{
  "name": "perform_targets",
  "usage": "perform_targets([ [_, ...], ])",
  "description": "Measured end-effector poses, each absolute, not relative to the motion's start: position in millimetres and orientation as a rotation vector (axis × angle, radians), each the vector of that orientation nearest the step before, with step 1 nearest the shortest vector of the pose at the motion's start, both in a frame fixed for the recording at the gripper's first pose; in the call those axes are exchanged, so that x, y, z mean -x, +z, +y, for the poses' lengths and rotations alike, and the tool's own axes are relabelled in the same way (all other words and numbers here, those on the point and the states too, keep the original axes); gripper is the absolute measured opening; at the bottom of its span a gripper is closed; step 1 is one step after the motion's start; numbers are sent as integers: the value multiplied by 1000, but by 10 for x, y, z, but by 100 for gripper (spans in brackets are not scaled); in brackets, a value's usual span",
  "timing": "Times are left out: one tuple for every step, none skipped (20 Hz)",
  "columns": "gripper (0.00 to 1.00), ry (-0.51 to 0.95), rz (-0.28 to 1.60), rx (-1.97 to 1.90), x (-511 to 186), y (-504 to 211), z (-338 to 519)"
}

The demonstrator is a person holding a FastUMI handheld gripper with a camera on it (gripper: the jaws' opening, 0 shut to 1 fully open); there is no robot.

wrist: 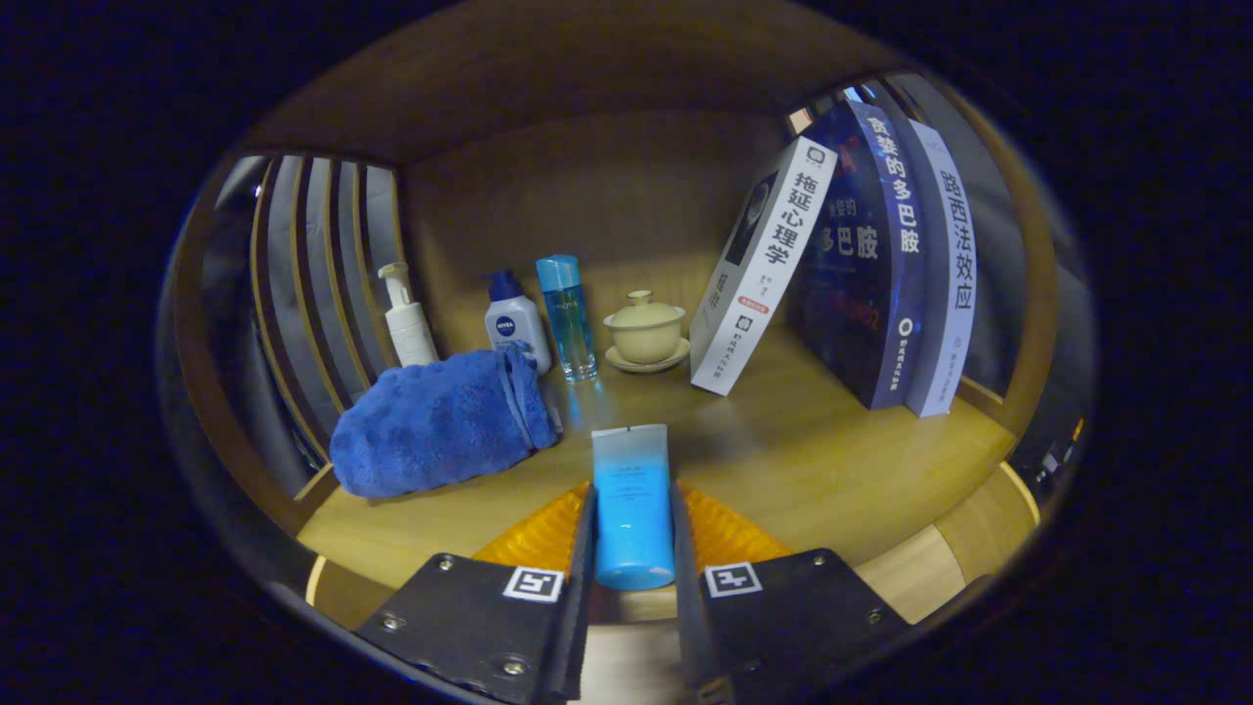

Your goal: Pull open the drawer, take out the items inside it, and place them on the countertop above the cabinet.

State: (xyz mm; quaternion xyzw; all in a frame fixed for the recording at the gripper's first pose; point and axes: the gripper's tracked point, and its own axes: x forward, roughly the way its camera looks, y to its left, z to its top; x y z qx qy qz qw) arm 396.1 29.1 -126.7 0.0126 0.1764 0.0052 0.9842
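gripper: fingers clamped on blue tube, one at each side | tube: between fingers, above countertop | ahead-left: blue towel | beyond: pump bottle, two bottles, lidded cup | beyond-right: three books, leaning

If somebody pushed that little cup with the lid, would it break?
Maybe. The lidded cup looks like pottery, so it could chip. Its lid just sits on top and might slide off. It stands on a saucer, so a push could shift both.
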Motion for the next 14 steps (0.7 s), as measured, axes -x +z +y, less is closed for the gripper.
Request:
perform_targets([
  [38, 3, 355, -21, -3945, -1258, 272],
  [43, -3, 348, -15, -3928, -1229, 248],
  [43, -12, 335, -5, -3930, -1200, 217],
  [56, -12, 322, 4, -3830, -1134, 198],
  [68, -14, 309, 12, -3752, -1072, 161],
  [81, -18, 306, 14, -3659, -1015, 128],
  [93, -19, 304, 18, -3553, -954, 99],
  [97, -21, 298, 28, -3451, -901, 57],
  [98, -21, 282, 33, -3316, -802, 10],
  [98, -24, 259, 34, -3197, -713, -26],
  [98, -42, 237, 34, -3066, -613, -95],
  [97, -47, 214, 31, -2928, -514, -142],
  [97, -46, 187, 29, -2776, -432, -173],
  [97, -44, 170, 36, -2638, -397, -206],
])
